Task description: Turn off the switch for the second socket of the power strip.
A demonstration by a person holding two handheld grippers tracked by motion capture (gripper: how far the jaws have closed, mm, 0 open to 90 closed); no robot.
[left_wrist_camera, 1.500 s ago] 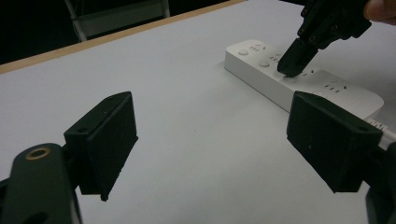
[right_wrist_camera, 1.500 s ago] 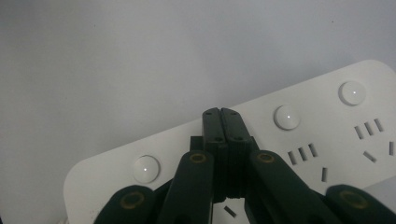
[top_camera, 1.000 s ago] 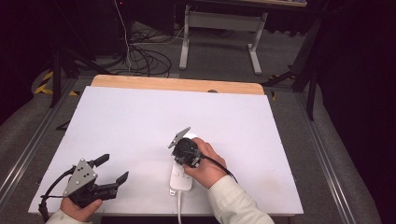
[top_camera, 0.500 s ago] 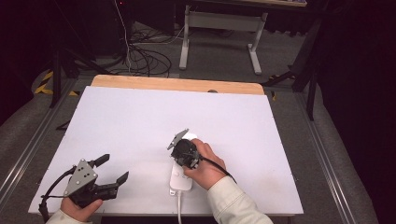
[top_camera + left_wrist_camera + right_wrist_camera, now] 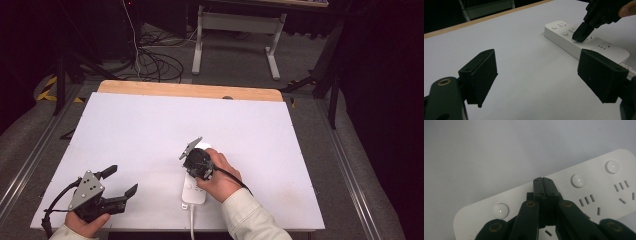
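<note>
The power strip (image 5: 194,186) lies at the bench's (image 5: 150,125) 6 o'clock edge. The right claw (image 5: 543,182), jaws pressed together, tips down onto the strip between two round buttons. The left claw (image 5: 120,181) gapes wide at 7 o'clock, holding nothing.

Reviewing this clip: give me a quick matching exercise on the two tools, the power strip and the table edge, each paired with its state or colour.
Things:
1. left tool
2. right tool
3. power strip
4. table's far edge

States:
A. bare wood strip
B. jaws spread wide, nothing between them
C. jaws closed together, tips down on the strip's top face
D. white, lying flat, round buttons beside its sockets

Pairs: 1-B, 2-C, 3-D, 4-A
</note>
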